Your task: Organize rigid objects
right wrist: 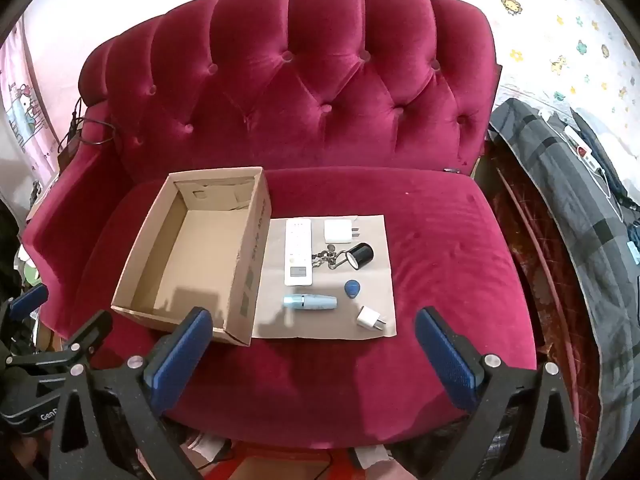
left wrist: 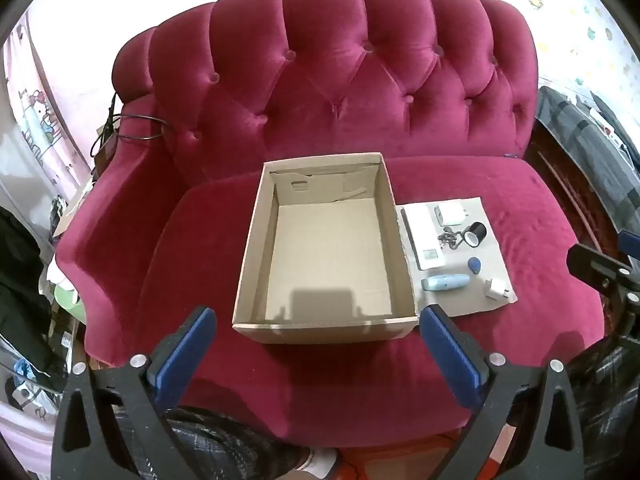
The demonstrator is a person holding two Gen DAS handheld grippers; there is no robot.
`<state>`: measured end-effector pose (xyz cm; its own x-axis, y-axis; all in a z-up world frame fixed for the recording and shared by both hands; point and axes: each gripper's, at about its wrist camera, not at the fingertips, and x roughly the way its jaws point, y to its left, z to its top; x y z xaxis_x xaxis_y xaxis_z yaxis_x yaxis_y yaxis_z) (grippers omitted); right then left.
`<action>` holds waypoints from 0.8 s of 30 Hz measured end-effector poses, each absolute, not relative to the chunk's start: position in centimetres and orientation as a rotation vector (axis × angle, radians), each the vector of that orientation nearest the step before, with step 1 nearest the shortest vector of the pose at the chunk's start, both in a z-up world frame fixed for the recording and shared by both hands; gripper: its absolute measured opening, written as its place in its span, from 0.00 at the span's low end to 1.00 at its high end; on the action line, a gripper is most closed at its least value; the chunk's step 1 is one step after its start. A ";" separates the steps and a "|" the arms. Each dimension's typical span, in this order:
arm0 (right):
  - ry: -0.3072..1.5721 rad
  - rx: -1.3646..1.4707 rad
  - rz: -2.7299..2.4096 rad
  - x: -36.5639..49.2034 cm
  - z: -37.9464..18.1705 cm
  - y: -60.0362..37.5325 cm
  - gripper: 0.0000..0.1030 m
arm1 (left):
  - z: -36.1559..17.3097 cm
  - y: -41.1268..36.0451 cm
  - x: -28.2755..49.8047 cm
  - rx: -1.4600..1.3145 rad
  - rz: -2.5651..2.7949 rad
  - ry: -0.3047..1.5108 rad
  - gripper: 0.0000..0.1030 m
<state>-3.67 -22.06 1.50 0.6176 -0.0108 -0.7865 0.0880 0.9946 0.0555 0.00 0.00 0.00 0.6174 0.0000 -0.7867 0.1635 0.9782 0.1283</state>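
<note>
While the left hand-held gripper (left wrist: 318, 346) hangs over the front edge of the crimson sofa (right wrist: 440, 248) with its blue pads spread wide and nothing between them, an open cardboard box (right wrist: 160, 280) sits empty on the left part of the seat. Just right of the box lies a grey sheet (right wrist: 372, 272) carrying a white remote (right wrist: 298, 252), a white charger (right wrist: 338, 231), a bunch of keys (right wrist: 324, 259), a black cylinder (right wrist: 362, 256), a pale blue tube (right wrist: 310, 302), a blue fob (right wrist: 352, 290) and a small white plug (right wrist: 370, 317) near its front right corner. Farther right, the right hand-held gripper (right wrist: 314, 344) also stands fully apart and holds nothing, near the seat's front edge.
</note>
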 end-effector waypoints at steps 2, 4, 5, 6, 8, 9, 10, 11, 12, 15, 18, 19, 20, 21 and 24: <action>0.901 0.094 -0.057 -3.7 1.5 -22.1 1.00 | 0.0 0.0 0.0 0.198 -0.086 0.904 1.00; 0.900 0.094 -0.059 -3.7 1.5 -22.1 1.00 | 0.0 0.0 -0.1 0.198 -0.080 0.899 1.00; 0.901 0.093 -0.060 -3.7 1.5 -22.1 1.00 | 0.1 0.0 -0.1 0.193 -0.081 0.900 1.00; 0.901 0.093 -0.061 -3.7 1.6 -22.1 1.00 | -0.2 -0.3 -0.3 0.188 -0.090 0.899 1.00; 0.901 0.093 -0.060 -3.7 1.7 -22.1 1.00 | 0.0 0.3 0.0 0.149 -0.119 0.916 1.00; 0.900 0.093 -0.061 -3.7 1.7 -22.2 1.00 | 0.1 0.4 0.1 0.149 -0.118 0.918 1.00; 0.902 0.092 -0.061 -3.7 1.6 -22.2 1.00 | 0.2 0.5 0.2 0.149 -0.121 0.917 1.00; 0.902 0.092 -0.060 -3.7 1.6 -22.1 1.00 | 0.2 0.3 0.4 0.158 -0.116 0.920 1.00; 0.901 0.093 -0.061 -3.8 1.7 -22.3 1.00 | 0.3 0.0 0.4 0.169 -0.111 0.917 1.00; 0.902 0.090 -0.062 -3.8 1.7 -22.2 1.00 | 0.3 -0.2 0.1 0.179 -0.101 0.904 1.00; 0.901 0.090 -0.062 -3.7 1.7 -22.2 1.00 | 0.3 -0.2 0.0 0.182 -0.099 0.903 1.00; 0.901 0.089 -0.065 -3.7 1.7 -22.2 1.00 | 0.3 -0.2 0.0 0.182 -0.099 0.903 1.00; 0.901 0.089 -0.064 -3.7 1.7 -22.1 1.00 | 0.2 -0.2 0.0 0.182 -0.101 0.903 1.00; 0.902 0.087 -0.063 -3.7 1.6 -22.2 1.00 | 0.2 -0.1 0.0 0.182 -0.103 0.904 1.00; 0.898 0.091 -0.062 -3.8 1.6 -22.3 1.00 | 0.2 -0.1 0.1 0.184 -0.109 0.907 1.00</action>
